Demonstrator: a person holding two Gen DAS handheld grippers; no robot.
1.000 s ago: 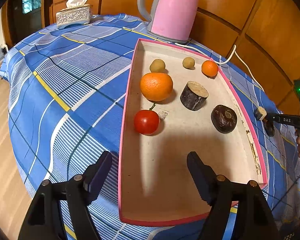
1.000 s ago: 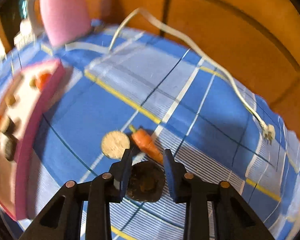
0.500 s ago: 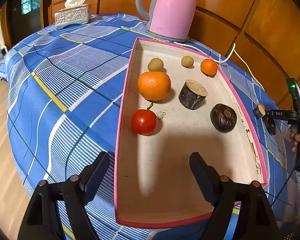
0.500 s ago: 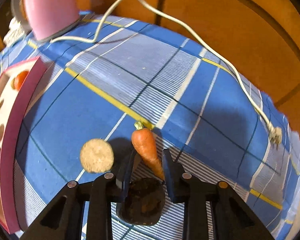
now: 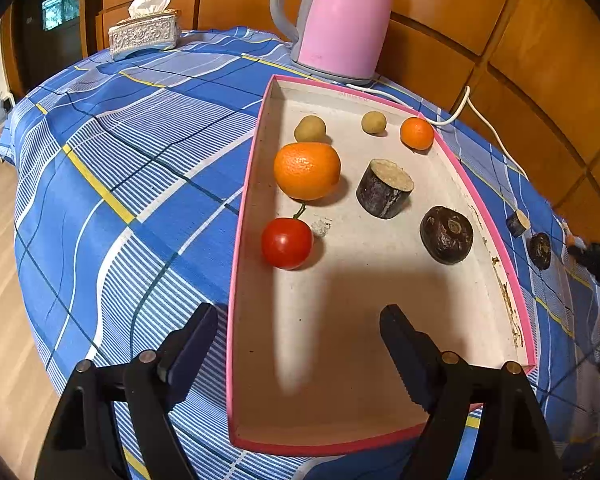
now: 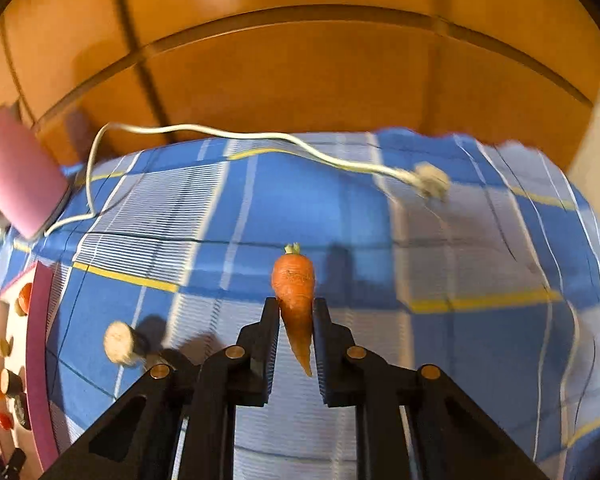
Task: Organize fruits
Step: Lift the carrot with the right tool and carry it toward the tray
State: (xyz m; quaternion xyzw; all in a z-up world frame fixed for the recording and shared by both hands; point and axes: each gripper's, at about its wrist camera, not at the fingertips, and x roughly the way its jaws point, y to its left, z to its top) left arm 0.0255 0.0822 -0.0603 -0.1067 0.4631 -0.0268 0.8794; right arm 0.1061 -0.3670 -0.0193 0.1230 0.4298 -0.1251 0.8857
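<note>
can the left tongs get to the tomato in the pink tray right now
Probably yes. The left tongs are open and empty, hovering over the near end of the pink tray. The tomato sits just ahead, with only bare tray floor between.

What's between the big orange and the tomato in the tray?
Left wrist view: only bare tray floor between the big orange and the tomato; its stem reaches into that gap.

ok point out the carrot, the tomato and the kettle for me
carrot (image 6: 296,300), right wrist view, on its broad orange upper body between the fingers
tomato (image 5: 286,243), left wrist view, on the middle of its red skin
kettle (image 5: 340,20), left wrist view, on its pink side wall
</note>
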